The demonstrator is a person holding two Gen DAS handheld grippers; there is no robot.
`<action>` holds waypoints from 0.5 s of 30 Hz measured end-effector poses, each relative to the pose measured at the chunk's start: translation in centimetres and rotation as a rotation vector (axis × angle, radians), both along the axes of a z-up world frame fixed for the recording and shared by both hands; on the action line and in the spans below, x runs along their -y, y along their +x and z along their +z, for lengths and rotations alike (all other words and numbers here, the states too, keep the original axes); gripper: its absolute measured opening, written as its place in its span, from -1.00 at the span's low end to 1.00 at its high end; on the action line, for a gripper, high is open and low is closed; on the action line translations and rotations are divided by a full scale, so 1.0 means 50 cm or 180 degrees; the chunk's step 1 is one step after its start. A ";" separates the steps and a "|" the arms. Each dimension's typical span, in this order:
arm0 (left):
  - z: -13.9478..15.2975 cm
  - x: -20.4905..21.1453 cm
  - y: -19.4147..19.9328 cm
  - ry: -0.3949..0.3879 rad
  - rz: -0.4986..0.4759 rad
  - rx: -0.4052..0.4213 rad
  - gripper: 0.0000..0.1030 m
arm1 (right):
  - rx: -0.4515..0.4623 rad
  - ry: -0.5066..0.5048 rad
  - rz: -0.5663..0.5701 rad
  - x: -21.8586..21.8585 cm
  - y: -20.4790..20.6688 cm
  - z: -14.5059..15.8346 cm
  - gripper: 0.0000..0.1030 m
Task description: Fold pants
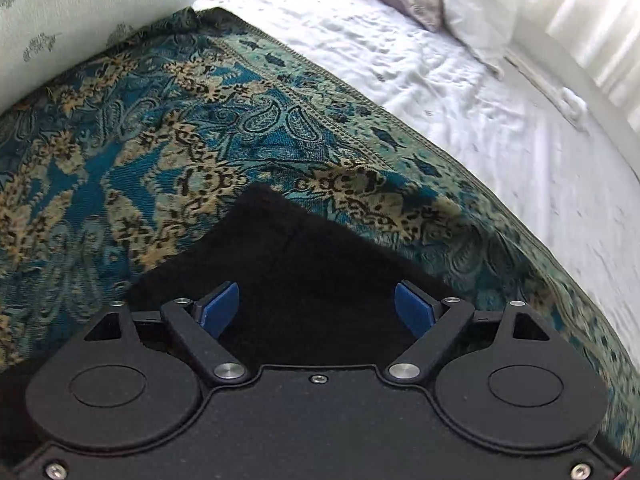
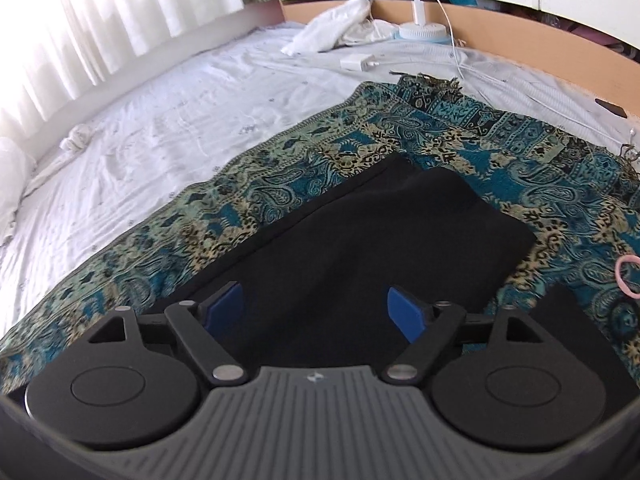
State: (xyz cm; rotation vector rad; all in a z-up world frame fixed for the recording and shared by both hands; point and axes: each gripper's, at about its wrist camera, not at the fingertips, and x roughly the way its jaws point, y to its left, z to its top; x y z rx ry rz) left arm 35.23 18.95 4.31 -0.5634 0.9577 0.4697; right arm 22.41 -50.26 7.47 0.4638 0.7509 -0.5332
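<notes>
Black pants (image 2: 360, 240) are laid folded on a paisley shawl (image 2: 500, 152) spread over a white-sheeted bed (image 2: 140, 120). Curtains (image 2: 100, 12) are seen behind. The left tool (image 1: 318, 306) and right tool (image 2: 316, 308) are held wide, empty.

Bright window daylight, blown-out curtains (image 2: 80, 20), fisheye-bent blurred edges.

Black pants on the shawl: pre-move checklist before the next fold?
1. Left gripper open, nothing held: ok.
2. Right gripper open, nothing held: ok.
3. Black pants lie flat on the patterned shawl: ok.
4. Folded layers aligned: not ok, one edge sticks out past the top layer.
5. Pink hair tie off the pants: ok.
6. Fold finished: cannot tell, near end hidden by the grippers.
</notes>
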 end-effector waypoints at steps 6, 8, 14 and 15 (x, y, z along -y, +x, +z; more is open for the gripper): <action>-0.055 0.013 0.083 0.0251 0.0479 -0.0293 0.99 | -0.0243 -0.0191 -0.0193 0.012 0.112 -0.051 1.00; -0.068 0.017 0.104 0.0389 0.0580 -0.0416 0.99 | -0.0330 -0.0188 -0.0240 0.013 0.147 -0.074 1.00; -0.092 0.034 0.135 0.0799 0.0712 -0.0520 1.00 | -0.0526 -0.0191 -0.0460 0.010 0.228 -0.140 1.00; -0.093 0.035 0.135 0.0830 0.0718 -0.0501 1.00 | -0.0562 -0.0216 -0.0502 0.011 0.239 -0.150 1.00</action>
